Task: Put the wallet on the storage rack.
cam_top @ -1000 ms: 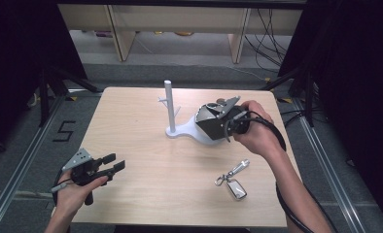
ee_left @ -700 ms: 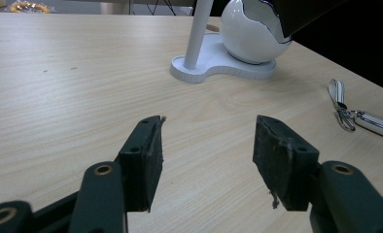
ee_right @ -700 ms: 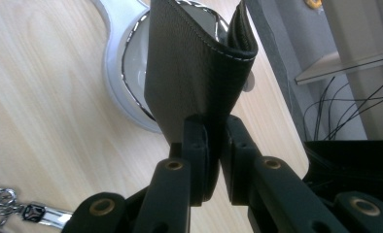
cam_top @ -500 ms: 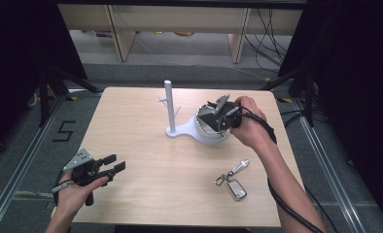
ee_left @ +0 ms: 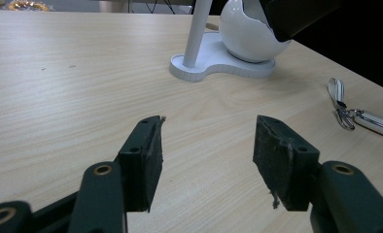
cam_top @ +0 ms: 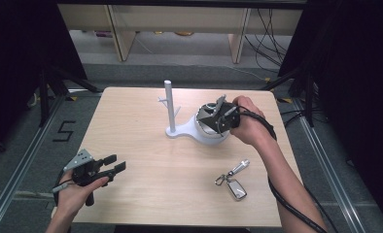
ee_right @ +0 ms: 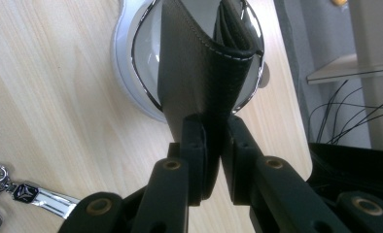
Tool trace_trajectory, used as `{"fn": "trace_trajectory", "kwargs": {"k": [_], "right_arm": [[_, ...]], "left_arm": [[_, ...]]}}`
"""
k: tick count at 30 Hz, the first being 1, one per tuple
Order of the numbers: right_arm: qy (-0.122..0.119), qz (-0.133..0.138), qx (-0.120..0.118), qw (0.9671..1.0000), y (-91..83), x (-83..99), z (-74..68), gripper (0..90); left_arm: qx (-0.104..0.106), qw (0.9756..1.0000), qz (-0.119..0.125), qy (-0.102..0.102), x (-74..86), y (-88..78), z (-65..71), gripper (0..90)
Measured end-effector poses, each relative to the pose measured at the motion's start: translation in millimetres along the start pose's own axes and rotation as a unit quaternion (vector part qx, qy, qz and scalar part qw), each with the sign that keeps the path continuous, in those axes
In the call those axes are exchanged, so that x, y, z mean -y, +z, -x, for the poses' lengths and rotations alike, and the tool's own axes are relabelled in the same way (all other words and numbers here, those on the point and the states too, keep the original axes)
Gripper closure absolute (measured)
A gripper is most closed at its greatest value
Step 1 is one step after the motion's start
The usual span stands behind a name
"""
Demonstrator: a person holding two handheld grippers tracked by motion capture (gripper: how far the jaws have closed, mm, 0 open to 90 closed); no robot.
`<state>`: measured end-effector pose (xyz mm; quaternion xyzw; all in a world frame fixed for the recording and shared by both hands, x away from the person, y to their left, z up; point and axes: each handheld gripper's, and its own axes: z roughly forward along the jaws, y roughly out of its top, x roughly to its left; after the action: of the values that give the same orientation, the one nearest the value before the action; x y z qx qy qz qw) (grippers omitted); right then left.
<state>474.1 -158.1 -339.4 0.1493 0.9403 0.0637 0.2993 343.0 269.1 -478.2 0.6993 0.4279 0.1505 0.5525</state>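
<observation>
Wallet (ee_right: 199, 73) stands clamped between the right tongs (ee_right: 214, 145), its far end dipping into the white bowl (ee_right: 126, 73) at the upper middle of the right gripper view. Lower left in the high view, the left tongs (cam_top: 113, 164) stand spread over bare worktop (cam_top: 146, 194). Keys (cam_top: 233, 180) lie lower right.

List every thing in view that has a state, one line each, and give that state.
Wallet: folded, clamped in the right hand-held gripper, its far end down in the bowl.
Bowl: upright on the white stand, wallet partly inside.
Stand post: upright, nothing hanging on it.
Keys: lying flat on the table, untouched.
Left hand-held gripper: jaws open, nothing between them, low over the table.
</observation>
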Motion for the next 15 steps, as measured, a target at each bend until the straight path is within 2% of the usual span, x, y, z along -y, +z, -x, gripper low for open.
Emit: {"fn": "trace_trajectory", "kwargs": {"k": [4,9,10,15], "right_arm": [[-0.009,-0.012,-0.003,0.9999,5.9,-6.6,2.7,80.5],[0.009,-0.020,-0.011,0.9997,15.7,-10.4,5.7,80.1],[-0.004,-0.018,-0.010,0.9998,17.7,-10.8,7.8,80.0],[0.018,-0.018,-0.018,0.9995,22.1,-9.6,10.8,78.9]], "left_arm": [[-0.005,1.0000,-0.003,0.000,0.2,-0.1,0.3,43.2],[-0.001,1.0000,-0.001,-0.001,0.6,-0.2,-0.2,43.0],[0.001,1.0000,0.001,-0.001,1.0,-0.1,-0.7,42.9],[-0.005,1.0000,-0.005,-0.001,1.6,-0.2,-0.8,42.9]]}}
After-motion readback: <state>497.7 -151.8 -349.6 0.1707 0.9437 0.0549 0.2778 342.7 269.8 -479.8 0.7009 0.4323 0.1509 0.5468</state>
